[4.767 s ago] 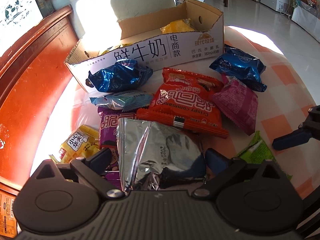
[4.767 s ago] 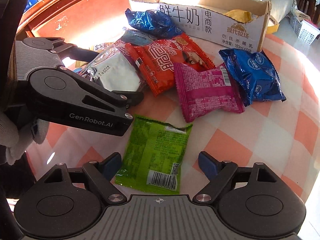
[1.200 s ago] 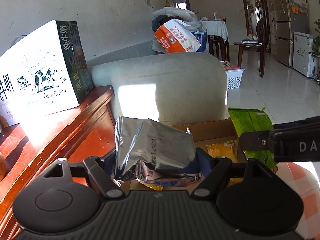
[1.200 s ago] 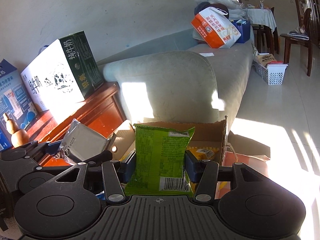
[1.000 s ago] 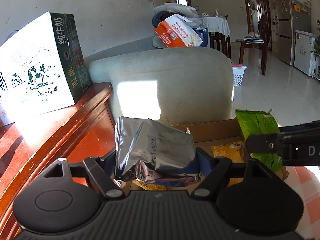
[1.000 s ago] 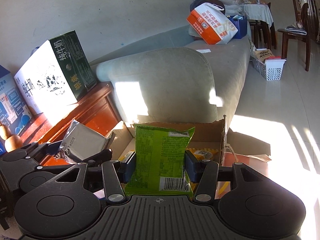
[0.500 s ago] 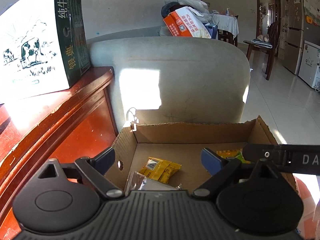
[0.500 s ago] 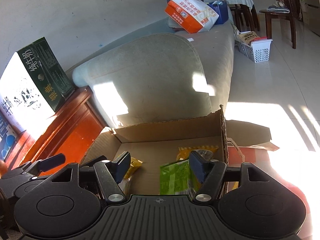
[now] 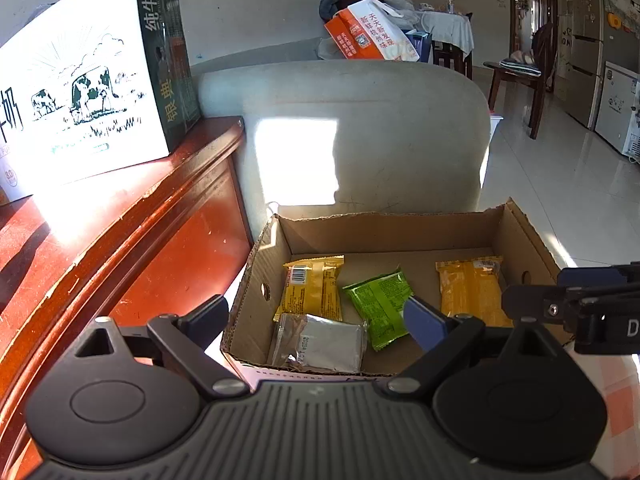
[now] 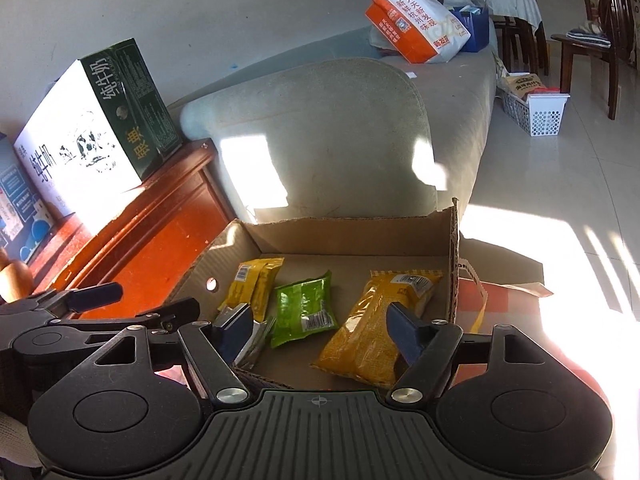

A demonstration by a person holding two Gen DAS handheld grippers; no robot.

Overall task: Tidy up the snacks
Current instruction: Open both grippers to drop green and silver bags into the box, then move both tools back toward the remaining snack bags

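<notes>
Hovering both wide-open, empty grippers, left gripper point(image 9: 316, 318) and right gripper point(image 10: 318, 326), over the brown cardboard box point(image 9: 384, 232), I am lifting clear, avoiding its near wall.

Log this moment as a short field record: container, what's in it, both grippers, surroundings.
container: open cardboard box
contents: silver packet, green packet, small yellow packet, large yellow packet, all lying on the box floor
left gripper: open, empty, above the box
right gripper: open, empty, above the box
surroundings: milk carton on red wooden cabinet; grey sofa behind the box
</notes>
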